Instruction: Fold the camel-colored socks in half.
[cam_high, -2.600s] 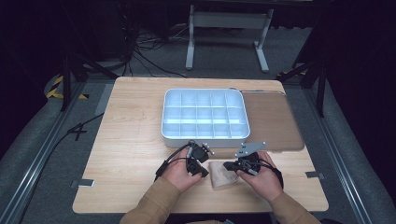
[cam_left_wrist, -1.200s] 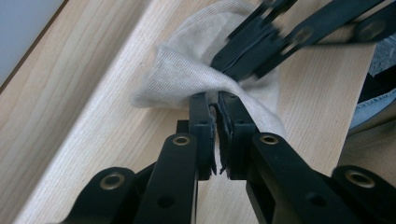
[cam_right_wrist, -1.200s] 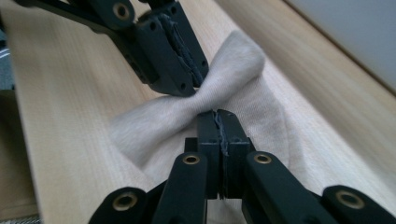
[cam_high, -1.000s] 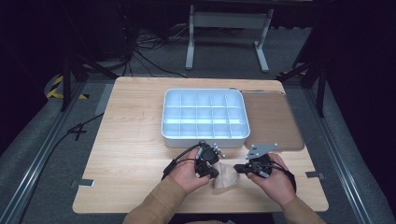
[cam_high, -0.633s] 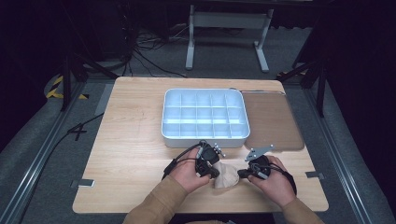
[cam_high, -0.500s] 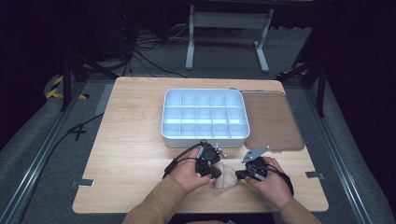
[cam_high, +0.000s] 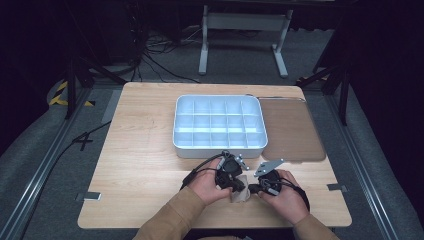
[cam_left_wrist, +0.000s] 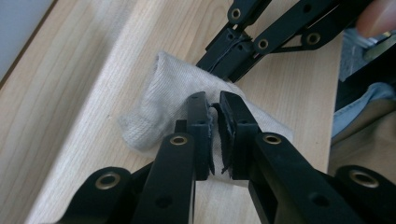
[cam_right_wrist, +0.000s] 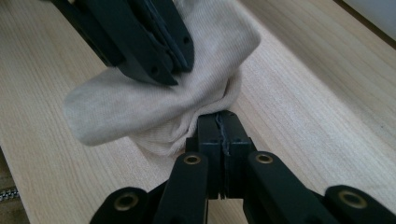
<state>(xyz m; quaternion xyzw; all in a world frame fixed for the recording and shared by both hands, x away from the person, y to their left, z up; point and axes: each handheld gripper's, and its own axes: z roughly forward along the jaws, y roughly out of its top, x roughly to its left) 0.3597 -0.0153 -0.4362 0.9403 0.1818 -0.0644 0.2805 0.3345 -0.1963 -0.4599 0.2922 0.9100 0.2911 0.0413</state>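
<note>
Cloth (cam_high: 241, 192): small beige knit piece, bunched up on the desk (cam_high: 145, 165) near my edge, just in front of the white compartment tray (cam_high: 219, 145) but not touching it.

My right hand-held gripper (cam_right_wrist: 219, 121) has its jaws pressed together on one edge of the cloth (cam_right_wrist: 154, 102); fabric is pinched flat between the pads, no gap visible. In the high view this gripper (cam_high: 256, 187) sits at the cloth's right side.

My left hand-held gripper (cam_left_wrist: 214, 105) is on the opposite side of the cloth (cam_left_wrist: 163, 88). Its jaws are nearly together, only a narrow slit between the pads, and they've just eased apart slightly. A fold of fabric sits in that slit; the pads look to be gripping it. In the high view it (cam_high: 239, 184) comes in from the cloth's left.

The two grippers' tips are near each other, the cloth bridging them, its loose end resting on the desk (cam_right_wrist: 327, 93).

A brown mat (cam_high: 290, 130) lies just beside the tray on the right.
</note>
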